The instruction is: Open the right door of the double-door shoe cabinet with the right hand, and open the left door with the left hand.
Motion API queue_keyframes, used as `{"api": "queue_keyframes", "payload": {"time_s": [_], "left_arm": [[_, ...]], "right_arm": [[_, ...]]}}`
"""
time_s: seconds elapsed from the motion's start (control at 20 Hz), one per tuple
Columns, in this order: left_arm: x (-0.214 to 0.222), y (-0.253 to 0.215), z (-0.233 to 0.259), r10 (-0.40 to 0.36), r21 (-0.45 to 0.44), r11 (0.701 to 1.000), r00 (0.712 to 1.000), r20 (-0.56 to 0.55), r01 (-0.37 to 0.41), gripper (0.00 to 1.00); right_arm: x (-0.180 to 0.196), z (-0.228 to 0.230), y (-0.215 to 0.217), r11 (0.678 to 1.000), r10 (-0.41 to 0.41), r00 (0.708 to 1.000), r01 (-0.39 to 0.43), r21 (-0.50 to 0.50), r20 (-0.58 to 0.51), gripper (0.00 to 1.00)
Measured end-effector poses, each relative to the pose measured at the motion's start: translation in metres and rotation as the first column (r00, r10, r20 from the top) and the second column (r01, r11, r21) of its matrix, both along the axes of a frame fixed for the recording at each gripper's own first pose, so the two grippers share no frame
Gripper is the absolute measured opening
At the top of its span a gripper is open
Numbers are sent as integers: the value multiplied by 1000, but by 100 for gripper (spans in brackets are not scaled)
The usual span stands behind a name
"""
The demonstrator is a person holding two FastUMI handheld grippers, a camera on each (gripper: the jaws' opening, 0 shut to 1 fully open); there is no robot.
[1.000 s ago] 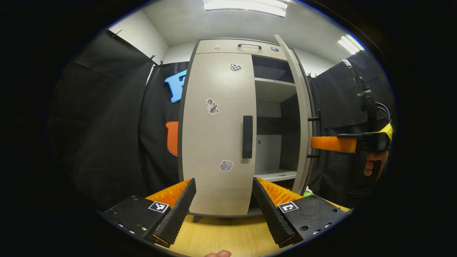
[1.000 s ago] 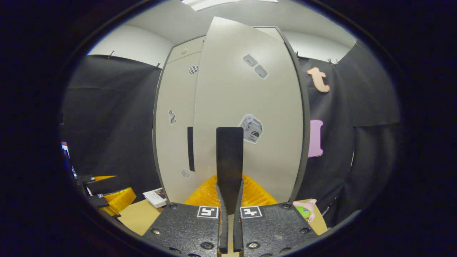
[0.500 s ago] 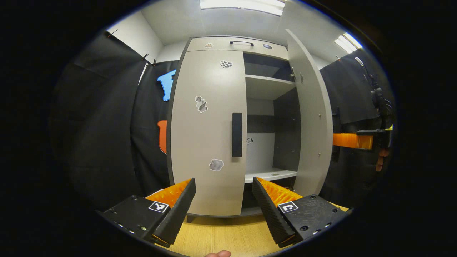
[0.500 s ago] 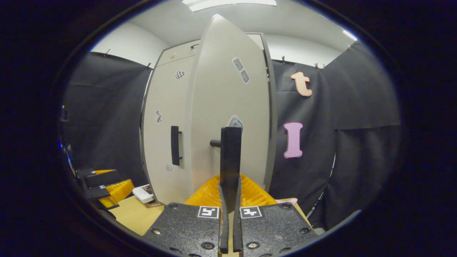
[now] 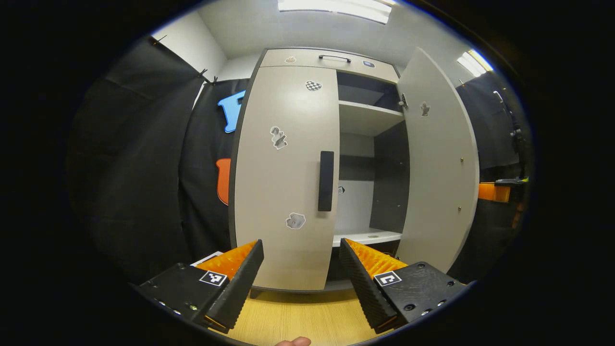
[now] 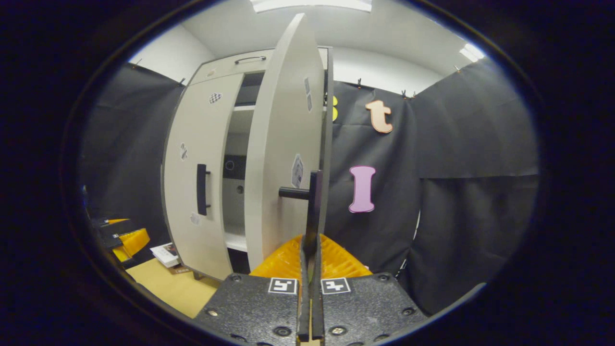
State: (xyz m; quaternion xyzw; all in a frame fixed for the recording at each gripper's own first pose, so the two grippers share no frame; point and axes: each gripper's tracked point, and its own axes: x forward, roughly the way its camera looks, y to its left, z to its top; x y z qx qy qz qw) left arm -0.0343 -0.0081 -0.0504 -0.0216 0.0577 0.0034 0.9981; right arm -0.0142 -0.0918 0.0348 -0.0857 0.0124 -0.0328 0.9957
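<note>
My right gripper (image 6: 311,250), apparently clenched on the handle (image 6: 314,211), swings the right door (image 5: 435,158) wider; left gripper (image 5: 301,269) waits released, left door (image 5: 283,178) next.

cabinet (image 5: 283,158): matt laminate | floor (image 5: 298,317): pale wood grain

One cabinet (image 5: 336,62) with two doors: one shut (image 5: 283,178), one open (image 5: 435,163). Two door handles (image 5: 325,180) (image 6: 312,202). Two grippers (image 5: 300,283) (image 6: 310,288).

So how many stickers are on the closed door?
3 on the left door: a checkered sticker near the top, one partway down, one low beside the handle. Its inner side is hidden.
</note>
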Motion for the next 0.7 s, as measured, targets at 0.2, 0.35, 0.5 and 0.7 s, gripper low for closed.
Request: {"api": "queue_keyframes", "payload": {"time_s": [0.2, 0.35, 0.5, 0.7], "left_arm": [[0, 0, -2, -1, -4, 1000, 1000, -1, 1, 95], [0, 0, -3, 0, -8, 1000, 1000, -4, 0, 95], [-2, -2, -3, -4, -7, 1000, 1000, -5, 4, 95], [-11, 6, -2, 22, -2, 1000, 1000, -1, -22, 95]], "right_arm": [[1, 3, -28, 998, -37, 999, 38, 42, -3, 4], [3, 3, -33, 993, 2, 1000, -1, 117, -3, 4], [4, 3, -36, 995, -3, 1000, 3, 96, 0, 4], [-38, 5, -34, 995, -86, 996, 84, 59, 31, 4]]}}
